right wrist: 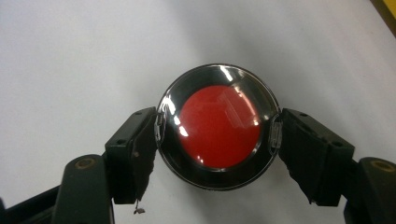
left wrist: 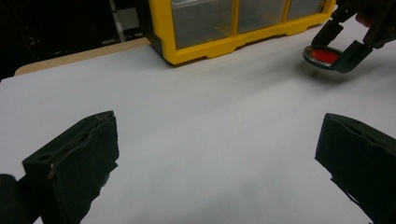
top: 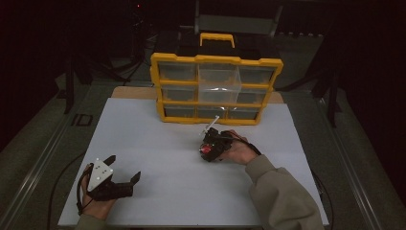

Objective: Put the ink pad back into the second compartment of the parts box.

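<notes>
The right gripper (right wrist: 217, 133) has its jaws clamped at three and nine o'clock on the rim of a small round tin (right wrist: 218, 126) with a glossy clear lid over red – likely light, stiff, slippery – just above the white surface (top: 158, 143), while the left gripper (top: 124, 168) rests with jaws apart.
</notes>
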The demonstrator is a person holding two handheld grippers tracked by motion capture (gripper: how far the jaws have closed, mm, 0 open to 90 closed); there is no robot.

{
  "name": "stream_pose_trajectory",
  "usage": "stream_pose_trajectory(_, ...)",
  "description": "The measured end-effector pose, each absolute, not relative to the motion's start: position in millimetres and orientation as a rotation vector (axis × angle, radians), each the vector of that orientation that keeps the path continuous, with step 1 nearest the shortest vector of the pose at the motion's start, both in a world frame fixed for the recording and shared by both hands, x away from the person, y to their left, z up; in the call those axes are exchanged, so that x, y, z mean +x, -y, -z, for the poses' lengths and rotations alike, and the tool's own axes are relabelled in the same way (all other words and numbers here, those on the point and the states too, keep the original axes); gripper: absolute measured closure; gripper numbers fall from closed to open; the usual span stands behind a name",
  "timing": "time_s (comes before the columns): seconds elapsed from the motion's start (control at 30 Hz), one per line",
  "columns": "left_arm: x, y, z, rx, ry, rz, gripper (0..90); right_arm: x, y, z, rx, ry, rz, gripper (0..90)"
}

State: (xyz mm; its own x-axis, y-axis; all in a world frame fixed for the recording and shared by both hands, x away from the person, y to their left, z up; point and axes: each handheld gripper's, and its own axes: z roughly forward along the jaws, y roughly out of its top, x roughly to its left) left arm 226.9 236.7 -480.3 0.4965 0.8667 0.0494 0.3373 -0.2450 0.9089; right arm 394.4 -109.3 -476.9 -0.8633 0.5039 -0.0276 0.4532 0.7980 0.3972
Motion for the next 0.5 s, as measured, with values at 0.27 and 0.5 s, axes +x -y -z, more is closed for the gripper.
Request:
stream_pose_trajectory(0.27, 227, -236, 481, 1.81, -1.012, -0.711, 0.1, 395, 119, 476, 0.769, -2.84, -0.567, 29.8)
stream_pose_trajectory(0.5, 227, -236, 481, 1.812, -1.012, -0.711, 0.1, 395, 126, 475, 0.786, -2.829, -0.562, 29.8)
